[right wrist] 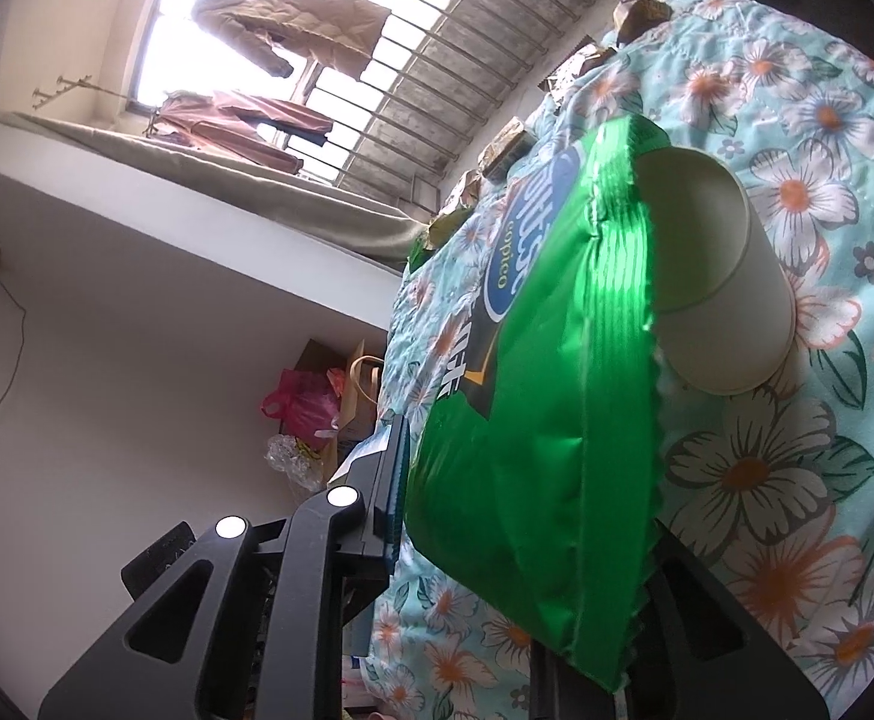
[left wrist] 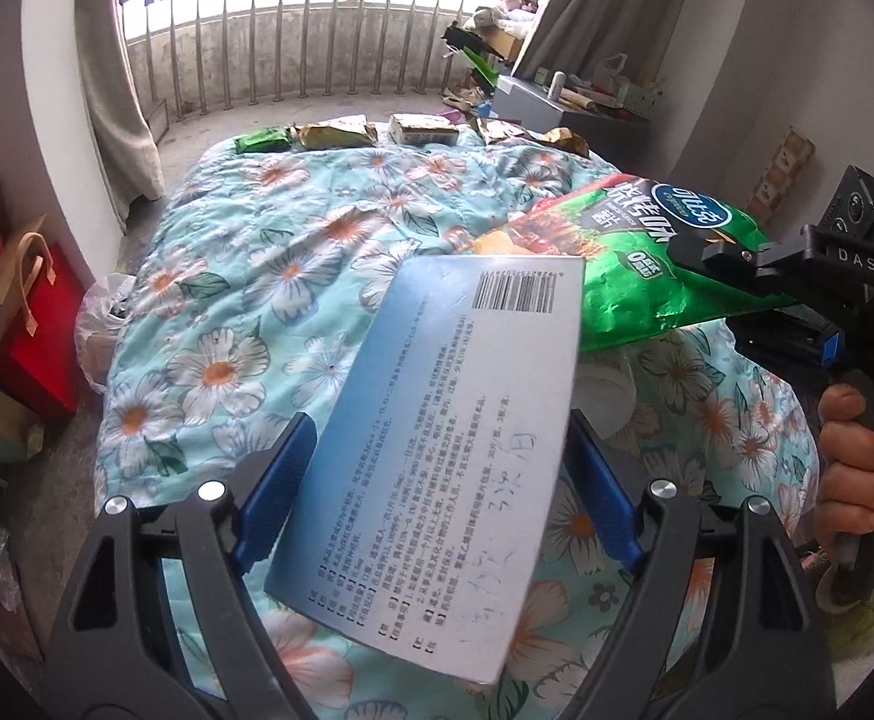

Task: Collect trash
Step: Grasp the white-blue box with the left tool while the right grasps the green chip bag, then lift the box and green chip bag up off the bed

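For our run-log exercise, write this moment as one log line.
left gripper: shut on box | right gripper: shut on chip bag | cup: on bed

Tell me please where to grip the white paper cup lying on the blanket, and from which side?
Probably grip the paper cup across its side wall near the open rim, coming from above. It lies on its side on the floral blanket, partly hidden behind the green snack bag.
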Tool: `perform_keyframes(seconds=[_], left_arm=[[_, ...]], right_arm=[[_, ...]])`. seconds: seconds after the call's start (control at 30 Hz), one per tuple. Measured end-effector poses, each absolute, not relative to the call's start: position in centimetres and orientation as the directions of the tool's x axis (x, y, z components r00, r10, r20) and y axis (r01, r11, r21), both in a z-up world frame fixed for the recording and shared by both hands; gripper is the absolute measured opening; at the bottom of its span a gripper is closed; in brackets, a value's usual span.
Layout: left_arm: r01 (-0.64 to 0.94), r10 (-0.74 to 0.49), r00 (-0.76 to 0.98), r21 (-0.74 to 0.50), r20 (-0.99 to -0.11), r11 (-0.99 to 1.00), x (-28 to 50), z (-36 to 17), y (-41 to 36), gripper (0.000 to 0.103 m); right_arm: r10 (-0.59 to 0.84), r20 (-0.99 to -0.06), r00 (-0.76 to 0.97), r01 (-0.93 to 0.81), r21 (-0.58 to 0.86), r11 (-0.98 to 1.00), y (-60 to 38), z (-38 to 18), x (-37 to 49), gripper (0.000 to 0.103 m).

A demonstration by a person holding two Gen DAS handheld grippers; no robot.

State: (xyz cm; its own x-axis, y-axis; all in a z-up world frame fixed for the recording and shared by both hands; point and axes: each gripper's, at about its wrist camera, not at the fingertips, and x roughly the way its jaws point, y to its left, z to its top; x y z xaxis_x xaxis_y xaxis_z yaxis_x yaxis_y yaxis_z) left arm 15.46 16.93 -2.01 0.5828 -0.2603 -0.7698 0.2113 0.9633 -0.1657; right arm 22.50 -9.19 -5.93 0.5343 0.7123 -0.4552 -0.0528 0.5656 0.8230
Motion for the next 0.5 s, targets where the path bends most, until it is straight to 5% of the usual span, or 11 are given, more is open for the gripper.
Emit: perform_keyframes(seconds=[0.37,0.4,0.5], left_arm=[[0.183,-0.213,0.636,-0.123,-0.742,0.975,14.7,-0.5,17.5,0.069],[0.187,-0.218,0.635,-0.127,-0.741,0.974,14.6,-0.5,17.5,0.046],[0.169,-0.213,0.607,-0.138,-0.765,0.976,15.0,-1.2,17.8,0.039]], right_arm=[[0.715,-0.439,0.543,-0.092,0.816,0.571,-9.9,-5.7,21.9,0.011],[0.716,-0.439,0.543,-0.092,0.816,0.571,-10.0,-5.8,21.8,0.011],[0.717,-0.440,0.541,-0.088,0.818,0.568,-10.0,-5.8,21.8,0.008]])
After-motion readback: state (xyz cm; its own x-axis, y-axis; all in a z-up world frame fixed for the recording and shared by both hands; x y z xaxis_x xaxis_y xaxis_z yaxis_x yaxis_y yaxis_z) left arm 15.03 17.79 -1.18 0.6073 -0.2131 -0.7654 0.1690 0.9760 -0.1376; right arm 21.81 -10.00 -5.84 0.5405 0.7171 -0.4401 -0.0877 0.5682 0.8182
